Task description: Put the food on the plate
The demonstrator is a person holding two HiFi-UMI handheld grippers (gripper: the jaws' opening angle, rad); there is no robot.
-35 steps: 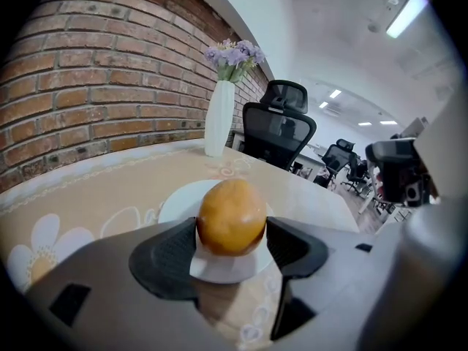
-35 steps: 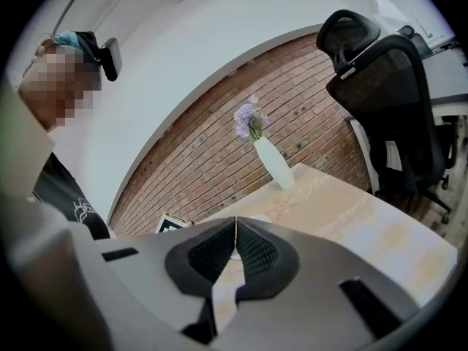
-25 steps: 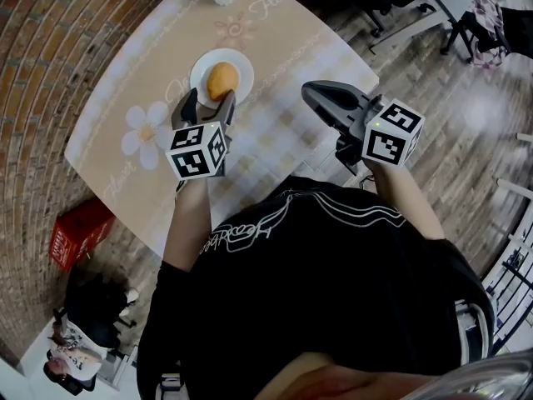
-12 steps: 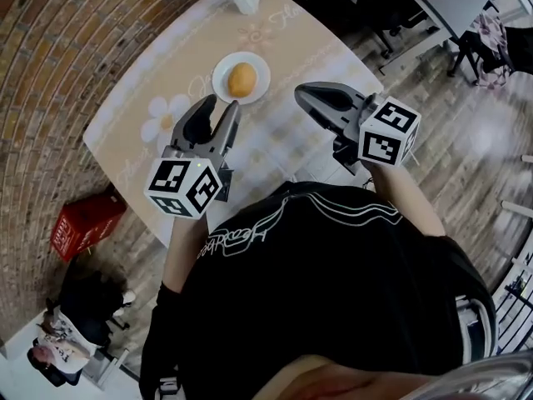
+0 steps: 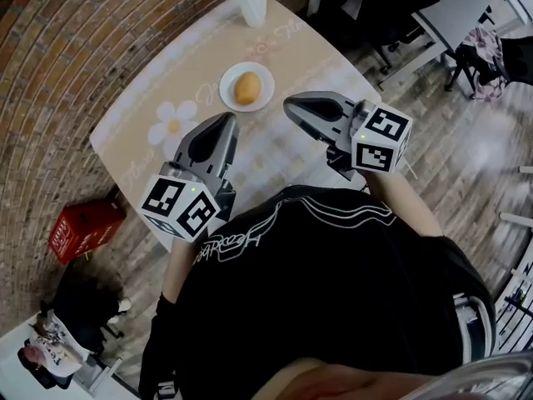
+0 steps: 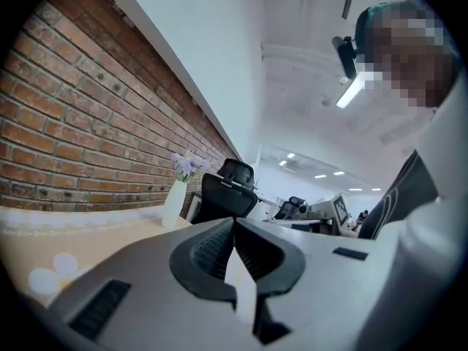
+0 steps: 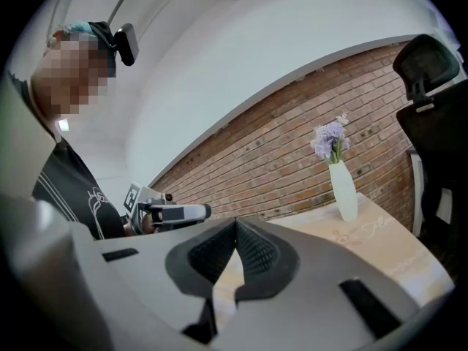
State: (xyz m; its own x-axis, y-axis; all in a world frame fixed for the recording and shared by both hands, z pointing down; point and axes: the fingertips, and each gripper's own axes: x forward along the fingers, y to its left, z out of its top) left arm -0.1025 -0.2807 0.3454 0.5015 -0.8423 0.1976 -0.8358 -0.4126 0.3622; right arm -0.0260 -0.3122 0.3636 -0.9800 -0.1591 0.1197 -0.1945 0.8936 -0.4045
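Nearest, above the near edge of the tabletop (image 5: 196, 77), the left tongs (image 5: 229, 124) are pressed together on nothing. A second ago they stood spread round the food at the plate, and they have just been closing while pulling back and up toward the person. Beside them, over the near right corner, the right tongs (image 5: 291, 105) are likewise pressed together and empty. Farther out, about midway across the tabletop, the round golden food (image 5: 246, 88) sits on the white plate (image 5: 226, 92), free of both tongs. Past it, at the far edge, stands a white vase (image 5: 252, 3). Judged from this, the food is delivered and the task looks finished.
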